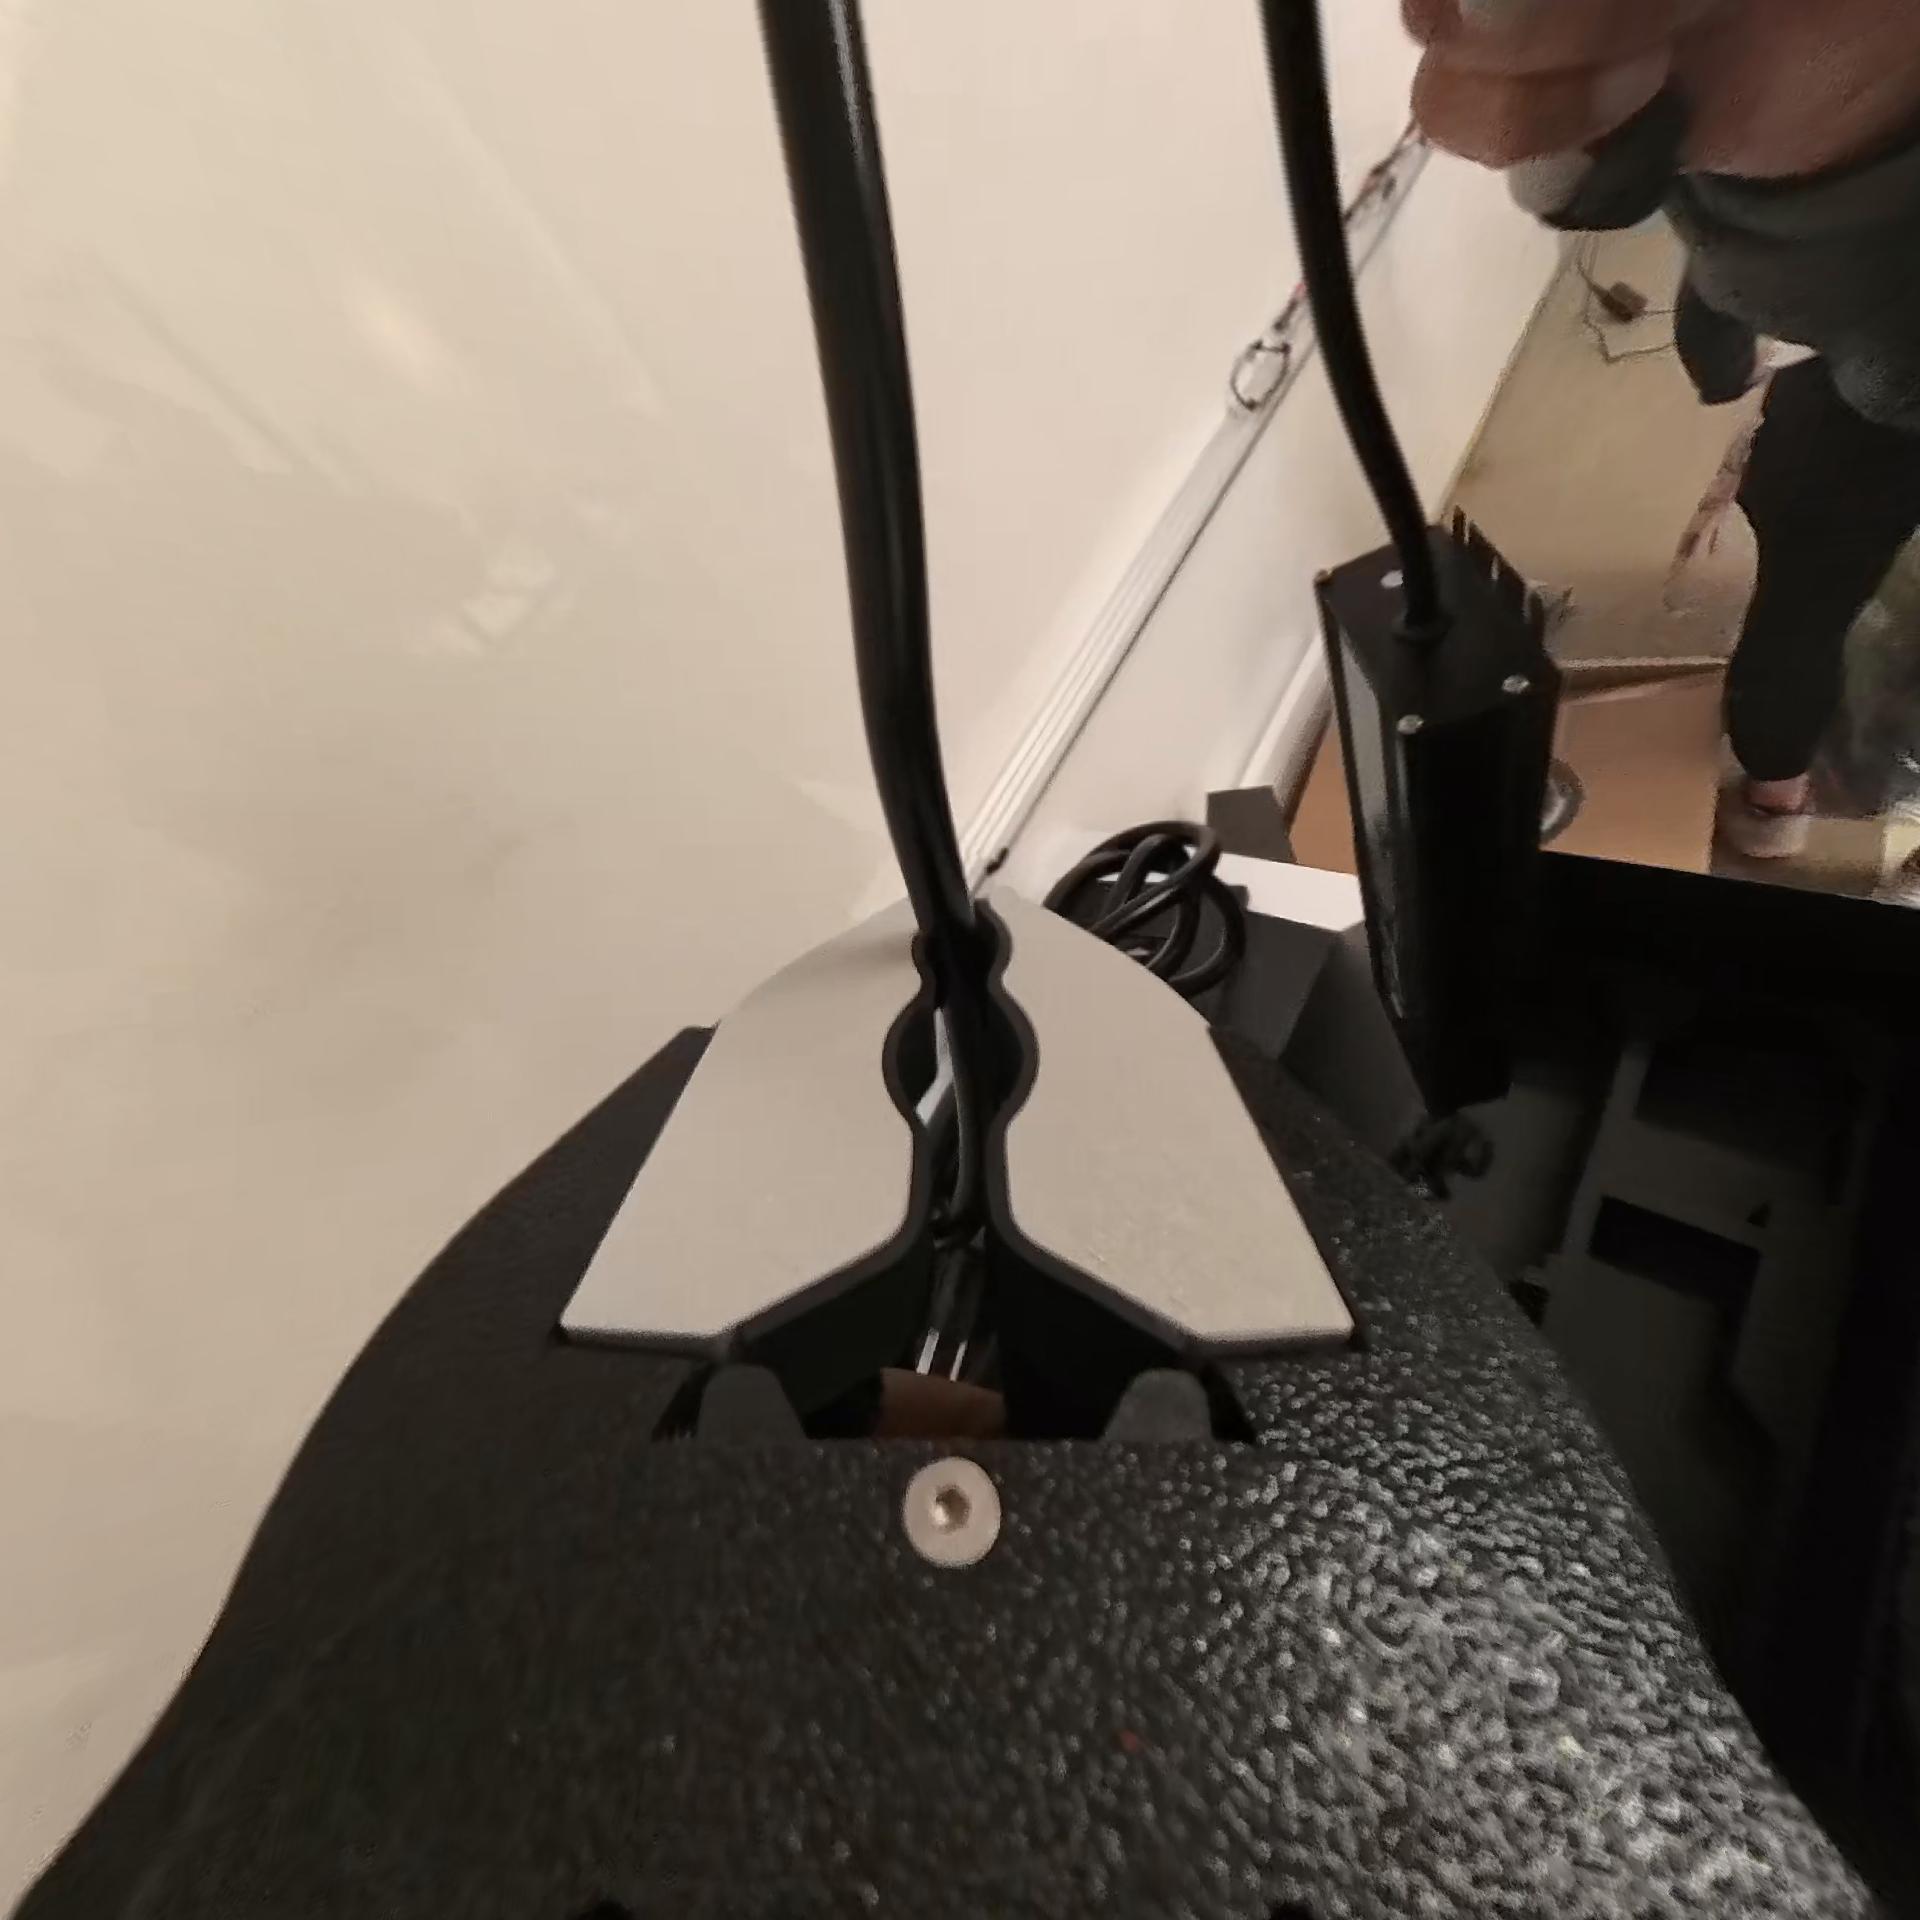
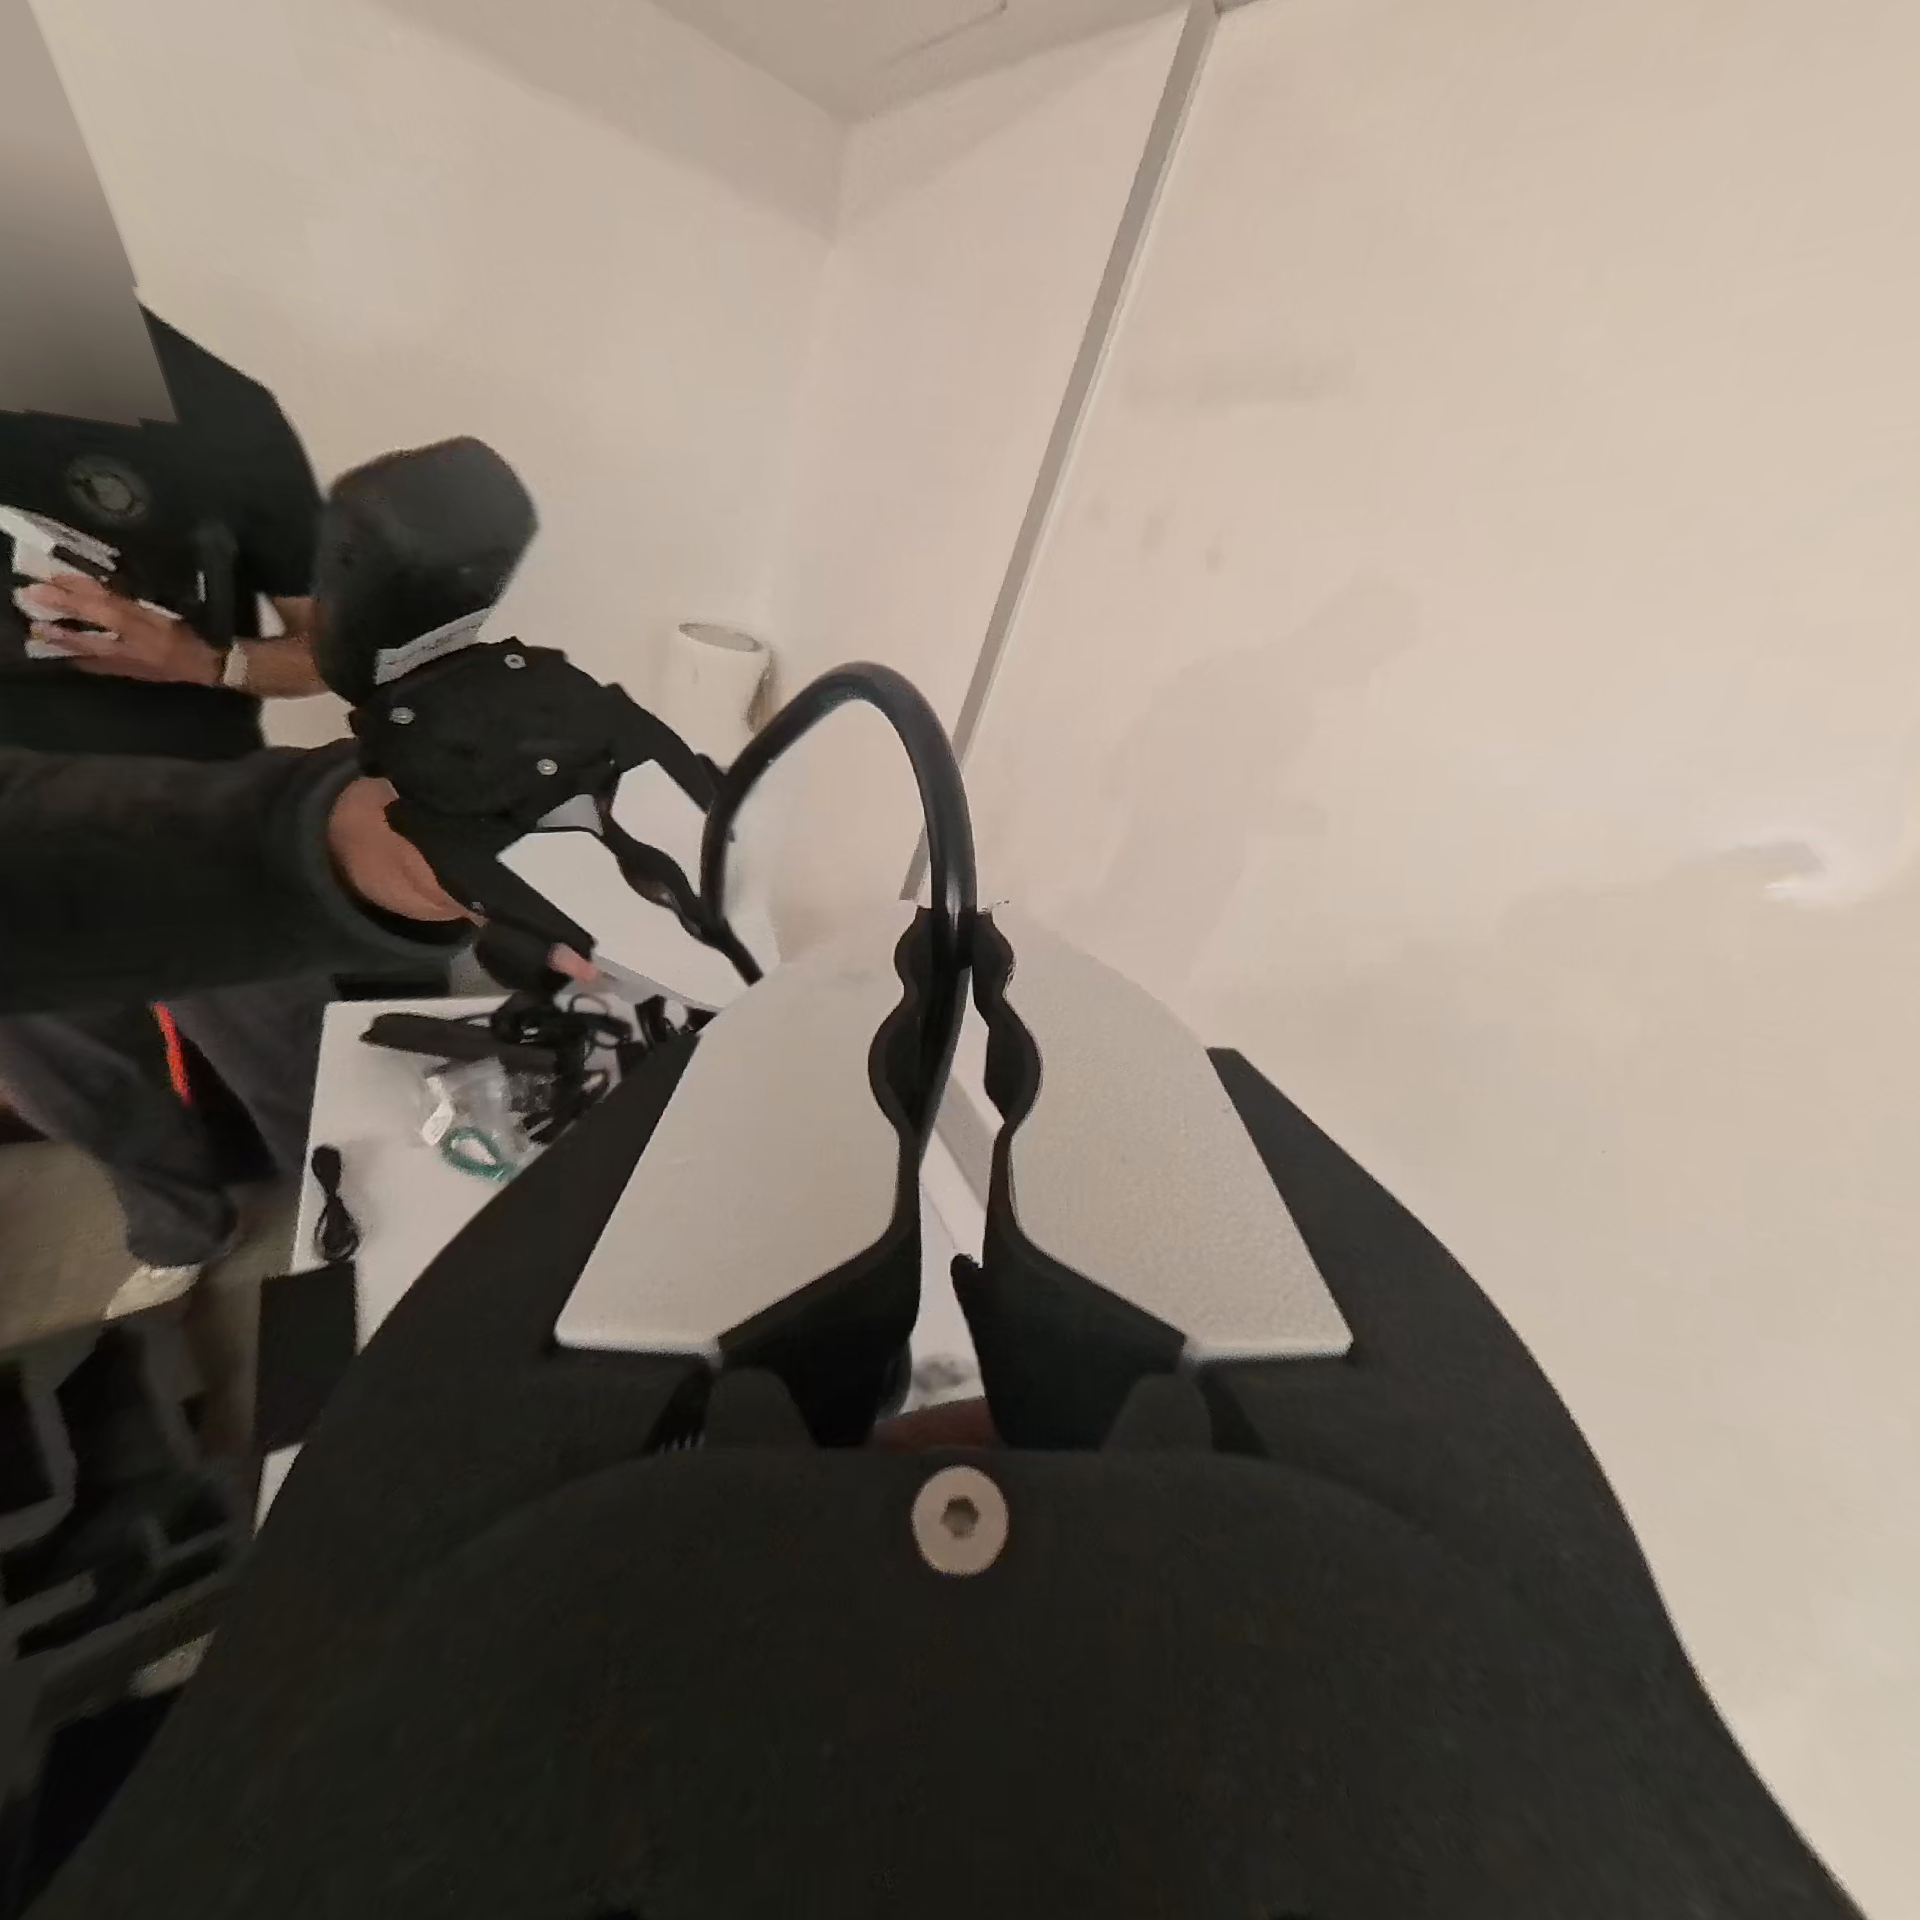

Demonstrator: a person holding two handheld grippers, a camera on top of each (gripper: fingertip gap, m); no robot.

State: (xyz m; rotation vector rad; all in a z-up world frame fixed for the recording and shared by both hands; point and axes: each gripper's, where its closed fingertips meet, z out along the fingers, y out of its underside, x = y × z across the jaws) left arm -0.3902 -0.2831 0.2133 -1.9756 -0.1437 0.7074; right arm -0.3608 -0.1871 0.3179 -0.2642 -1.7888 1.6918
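My left gripper (image 1: 961, 925) is shut on a thick black cable (image 1: 862, 416) that runs straight up out of view. A second stretch of cable (image 1: 1340, 312) hangs down on the right to a black finned box (image 1: 1455, 748), which dangles in the air. My right gripper (image 2: 951, 920) is shut on the same black cable (image 2: 883, 686). From there it arcs up and left, down to the left gripper (image 2: 732, 951), which a hand (image 2: 384, 862) holds. Both grippers are raised in front of a white wall.
A hand (image 1: 1558, 94) on a dark handle shows at the top right of the left wrist view. Below are a coiled black cable (image 1: 1143, 894), a dark case with compartments (image 1: 1683, 1195) and a white table (image 2: 353, 1122) with cables and small bags. A person in black (image 2: 187, 499) stands at left. Tip to tip, the grippers are about 15 cm apart.
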